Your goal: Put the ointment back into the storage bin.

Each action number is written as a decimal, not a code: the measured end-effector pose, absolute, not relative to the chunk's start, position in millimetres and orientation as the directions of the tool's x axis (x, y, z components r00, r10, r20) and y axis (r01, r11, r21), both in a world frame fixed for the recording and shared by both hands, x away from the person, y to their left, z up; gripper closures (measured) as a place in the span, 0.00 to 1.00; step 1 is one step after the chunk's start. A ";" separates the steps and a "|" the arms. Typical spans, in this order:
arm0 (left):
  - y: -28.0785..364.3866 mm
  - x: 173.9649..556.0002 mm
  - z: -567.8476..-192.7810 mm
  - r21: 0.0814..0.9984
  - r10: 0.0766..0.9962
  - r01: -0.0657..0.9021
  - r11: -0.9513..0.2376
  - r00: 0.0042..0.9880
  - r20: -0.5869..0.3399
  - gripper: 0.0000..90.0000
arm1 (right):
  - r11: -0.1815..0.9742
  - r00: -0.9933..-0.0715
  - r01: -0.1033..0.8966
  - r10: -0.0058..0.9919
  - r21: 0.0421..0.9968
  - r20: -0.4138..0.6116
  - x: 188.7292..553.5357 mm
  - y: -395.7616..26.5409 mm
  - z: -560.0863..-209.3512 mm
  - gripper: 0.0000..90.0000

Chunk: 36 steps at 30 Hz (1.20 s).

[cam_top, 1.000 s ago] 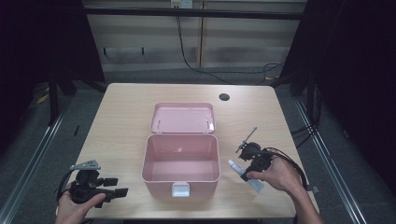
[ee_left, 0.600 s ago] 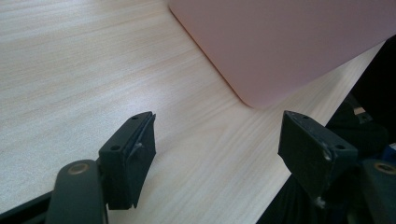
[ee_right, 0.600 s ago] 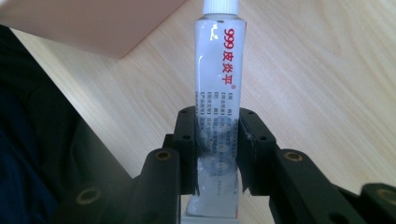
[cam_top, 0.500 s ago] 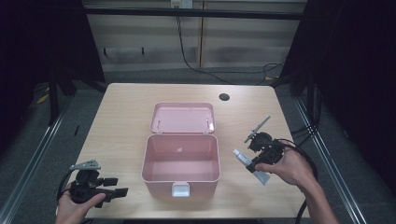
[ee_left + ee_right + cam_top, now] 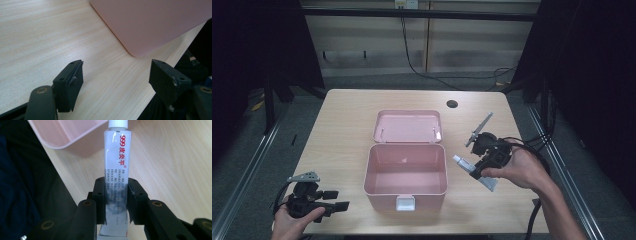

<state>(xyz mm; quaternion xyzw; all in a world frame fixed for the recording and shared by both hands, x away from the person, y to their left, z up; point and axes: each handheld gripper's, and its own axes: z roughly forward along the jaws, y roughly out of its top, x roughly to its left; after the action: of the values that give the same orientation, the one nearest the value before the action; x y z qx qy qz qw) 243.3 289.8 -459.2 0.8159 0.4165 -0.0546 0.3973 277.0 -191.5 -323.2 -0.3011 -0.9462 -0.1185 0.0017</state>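
Item one: right gripper, held in the person's right hand over the right part of the table. Its jaws are closed on a white tube, the pads pressing the tube's lower half from both sides. In the right gripper view the tube stands straight up out of the jaws, white cap at the top, red characters down its side, its flat crimped end below the pads. In the high view the tube is clear of the table surface, just right of the box, its cap end pointing towards the box.

Item two: pink box, plastic, open, near the middle of the table. Its lid lies back flat behind it, hinged along the far edge. A pale latch sits on the near wall. The inside appears bare. In the right gripper view a rounded corner of the box lies beyond the tube's cap.

Item three: left gripper, held in the person's left hand at the table's near left corner, well apart from the tube. In the left gripper view its jaws stand wide apart with only bare wood between them; a corner of the pink box lies ahead, not touched.

Item four: table, light wood grain, with a dark round hole near the far edge, right of centre.
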 end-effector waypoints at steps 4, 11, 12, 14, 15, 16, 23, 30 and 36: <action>289.4 243.4 -459.2 0.605 0.636 0.720 -0.339 0.649 -0.417 0.31 | 0.837 -0.865 0.498 0.497 0.227 0.065 274.6 -174.5 -305.7 0.80; 290.4 243.2 -458.6 0.603 0.632 0.722 -0.339 0.650 -0.422 0.30 | 0.864 -0.890 0.450 0.455 0.225 0.033 277.7 -151.9 -298.4 0.80; 290.2 243.3 -458.8 0.605 0.634 0.719 -0.342 0.652 -0.416 0.31 | 0.864 -0.891 0.448 0.452 0.230 0.037 278.3 -149.7 -298.3 0.80; 290.0 243.2 -458.9 0.605 0.634 0.720 -0.341 0.651 -0.418 0.31 | 0.863 -0.893 0.444 0.449 0.240 0.038 279.1 -147.5 -298.1 0.80; 289.9 243.1 -458.9 0.605 0.634 0.720 -0.341 0.651 -0.417 0.30 | 0.863 -0.894 0.442 0.446 0.245 0.040 279.7 -145.8 -297.8 0.80; 289.9 243.1 -458.9 0.605 0.634 0.720 -0.340 0.650 -0.418 0.31 | 0.869 -0.900 0.432 0.435 0.242 0.044 280.2 -139.6 -296.3 0.80; 290.0 243.1 -458.8 0.606 0.631 0.718 -0.342 0.653 -0.418 0.30 | 0.900 -0.933 0.357 0.356 0.249 0.049 281.3 -120.5 -295.3 0.80; 290.3 243.1 -458.7 0.608 0.631 0.719 -0.337 0.651 -0.421 0.30 | 0.922 -0.952 0.306 0.300 0.238 0.062 281.6 -100.8 -297.4 0.80; 290.3 243.1 -458.5 0.607 0.628 0.718 -0.341 0.655 -0.420 0.30 | 0.927 -0.958 0.286 0.274 0.242 0.084 285.8 -86.3 -300.6 0.80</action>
<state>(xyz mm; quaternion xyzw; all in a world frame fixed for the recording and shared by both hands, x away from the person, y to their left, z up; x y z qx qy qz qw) 243.1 290.3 -458.5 0.8170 0.4119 -0.0557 0.3997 285.8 -86.3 -300.6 -0.1427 -0.9813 -0.1266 0.0242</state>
